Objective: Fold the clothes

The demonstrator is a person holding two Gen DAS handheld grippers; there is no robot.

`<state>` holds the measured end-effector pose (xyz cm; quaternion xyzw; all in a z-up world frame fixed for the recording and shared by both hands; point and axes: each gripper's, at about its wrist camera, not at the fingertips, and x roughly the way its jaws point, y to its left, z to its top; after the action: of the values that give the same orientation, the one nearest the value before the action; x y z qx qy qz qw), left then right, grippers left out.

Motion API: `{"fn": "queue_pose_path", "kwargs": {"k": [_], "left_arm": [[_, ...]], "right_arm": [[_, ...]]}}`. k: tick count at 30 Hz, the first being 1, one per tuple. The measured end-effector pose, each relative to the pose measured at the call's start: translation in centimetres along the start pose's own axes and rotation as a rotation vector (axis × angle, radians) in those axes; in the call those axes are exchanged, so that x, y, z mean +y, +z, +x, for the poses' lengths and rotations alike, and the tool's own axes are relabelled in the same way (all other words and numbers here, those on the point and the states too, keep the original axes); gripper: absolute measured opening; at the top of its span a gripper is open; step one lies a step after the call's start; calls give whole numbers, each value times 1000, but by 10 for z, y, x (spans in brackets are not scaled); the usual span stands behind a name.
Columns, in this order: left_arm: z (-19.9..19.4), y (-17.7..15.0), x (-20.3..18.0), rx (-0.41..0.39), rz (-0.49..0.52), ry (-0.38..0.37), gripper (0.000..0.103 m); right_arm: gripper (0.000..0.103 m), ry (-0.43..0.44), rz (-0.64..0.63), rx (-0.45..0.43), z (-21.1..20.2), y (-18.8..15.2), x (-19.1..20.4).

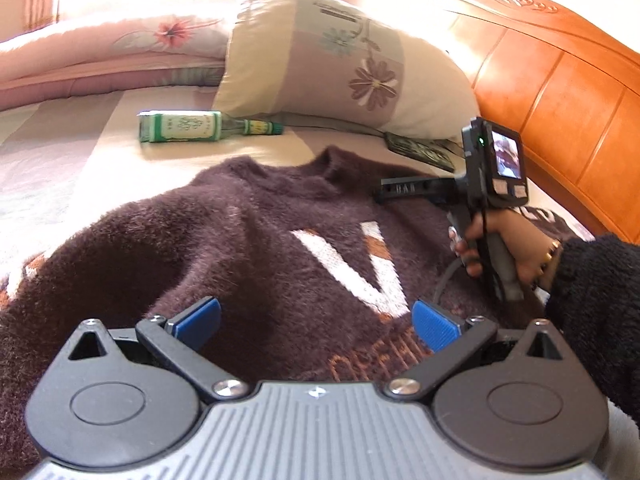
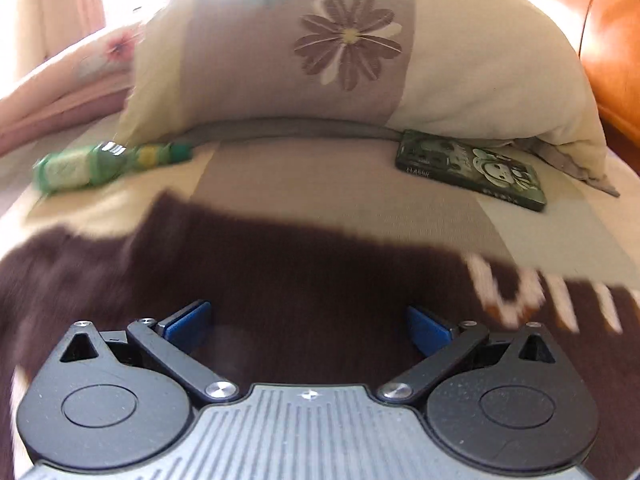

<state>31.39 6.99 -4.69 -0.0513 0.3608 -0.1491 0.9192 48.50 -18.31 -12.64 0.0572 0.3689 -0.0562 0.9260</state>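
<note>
A fuzzy dark brown sweater (image 1: 248,240) with a white V and orange lettering lies spread on the bed, collar toward the pillow. My left gripper (image 1: 316,324) hovers open just above its chest, blue pads wide apart with nothing between them. In the left wrist view the other gripper's body (image 1: 492,176), held by a hand (image 1: 508,248), stands over the sweater's right shoulder. In the right wrist view the sweater (image 2: 280,272) is blurred, and my right gripper (image 2: 308,326) is open above it, near the top edge.
A large floral pillow (image 1: 340,60) leans by the orange wooden headboard (image 1: 560,92). A green glass bottle (image 1: 192,126) lies on the striped sheet beyond the collar. A dark green flat box (image 2: 476,168) sits at the pillow's foot. Pink bedding (image 1: 100,48) is piled at the back left.
</note>
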Motion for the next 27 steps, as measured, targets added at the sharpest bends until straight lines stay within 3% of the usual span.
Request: {"fn": "queue_pose_path", "kwargs": {"k": [9,14,18,24,27], "left_arm": [[11,-4,-5,32,35,31,102],[6,-6,-6,35,52,38,102],[6,-12,-2,61,57,42,102],[12,-17,4,84,42,8,102],[10,-17,3,76,37,-7,102]], "right_arm": [[103,-31,-39,17,21,30,3],[103,108,-60,40,-8,23,17],[103,113,-164,97,6,18,40],[103,83,-183,-4,32,26,48],[103,98,-177,-1,26,33,44]]}}
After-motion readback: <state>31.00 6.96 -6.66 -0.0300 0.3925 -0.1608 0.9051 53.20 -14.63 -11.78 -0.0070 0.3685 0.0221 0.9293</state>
